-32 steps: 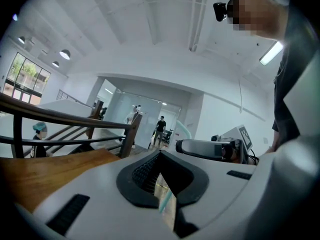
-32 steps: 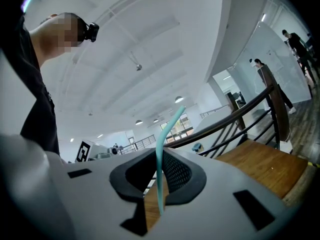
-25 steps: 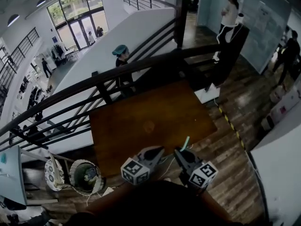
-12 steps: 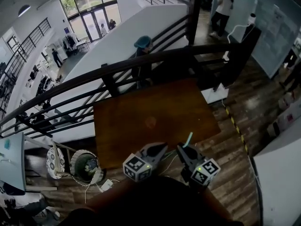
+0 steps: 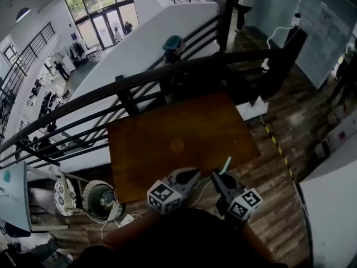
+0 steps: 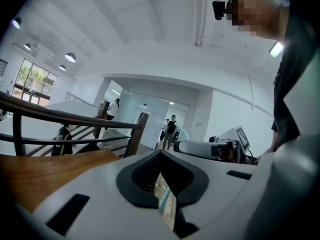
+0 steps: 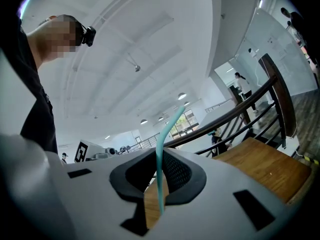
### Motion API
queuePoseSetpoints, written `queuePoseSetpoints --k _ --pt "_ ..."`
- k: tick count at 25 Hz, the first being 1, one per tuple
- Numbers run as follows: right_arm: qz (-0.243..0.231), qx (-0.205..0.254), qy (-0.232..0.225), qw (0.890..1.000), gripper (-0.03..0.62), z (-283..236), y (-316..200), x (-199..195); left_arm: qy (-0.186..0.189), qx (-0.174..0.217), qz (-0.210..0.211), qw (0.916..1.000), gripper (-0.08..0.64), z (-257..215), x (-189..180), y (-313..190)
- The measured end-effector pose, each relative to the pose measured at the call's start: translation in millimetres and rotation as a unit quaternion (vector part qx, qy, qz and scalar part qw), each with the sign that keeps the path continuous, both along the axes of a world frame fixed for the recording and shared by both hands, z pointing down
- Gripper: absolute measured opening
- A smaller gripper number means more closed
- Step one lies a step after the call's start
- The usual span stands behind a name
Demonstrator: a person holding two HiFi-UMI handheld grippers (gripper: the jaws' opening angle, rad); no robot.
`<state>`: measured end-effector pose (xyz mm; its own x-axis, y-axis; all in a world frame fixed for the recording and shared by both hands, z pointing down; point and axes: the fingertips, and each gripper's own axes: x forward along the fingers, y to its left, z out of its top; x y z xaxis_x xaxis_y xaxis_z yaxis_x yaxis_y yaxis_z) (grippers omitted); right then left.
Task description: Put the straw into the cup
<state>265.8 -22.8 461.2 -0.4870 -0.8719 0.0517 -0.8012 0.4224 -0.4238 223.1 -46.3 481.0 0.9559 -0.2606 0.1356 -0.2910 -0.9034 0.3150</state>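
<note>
- Thin teal plastic straw (image 7: pixel 160 174): it is clamped between the pads of the right gripper (image 7: pixel 161 156). The shaft runs up through the slit and out past the fingertips. Its upper part bends off to the right in the right gripper view.
- In the head view we see the straw (image 5: pixel 224 165) standing up beyond the fingertips of the right gripper (image 5: pixel 218 177), about at the near edge of the table.
- Right fingers: clenched on the straw, with a narrow slit left between the pads.
- Left gripper (image 6: pixel 161 159): the pads are released and stand only a narrow slit apart. A pale teal sliver shows low in that slit, and we cannot resolve what it is.
- In the head view the left gripper (image 5: pixel 191 176) has nothing sticking out past its fingertips.
- The two grippers sit side by side, their tips near each other but apart, and both point toward the table.
- Brown rectangular wooden table (image 5: pixel 145 149): it lies ahead of both sets of fingertips.
- Faint pale round shape (image 5: pixel 177 146): it is on the table top, ahead of the left fingertips and well apart from the straw. It is too dim for us to say whether it is a cup.
- Dark metal railing (image 5: pixel 139 82): it runs past the table's far edge.
</note>
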Motion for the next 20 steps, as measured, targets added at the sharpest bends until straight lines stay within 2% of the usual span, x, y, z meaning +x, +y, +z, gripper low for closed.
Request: queuePoseSetpoints --k 9,20 --pt "0.006 -0.004 0.006 1.000 0.038 1.3 -34.2 -29.5 -0.001 -0.005 0.000 1.0000 0.011 11.5 -32.7 -37.8" --pt "-0.028 -0.012 0.021 0.999 0.038 8.0 -101.2 -91.5 0.015 -0.013 -0.032 0.9993 0.011 3.3 -94.1 -106.5"
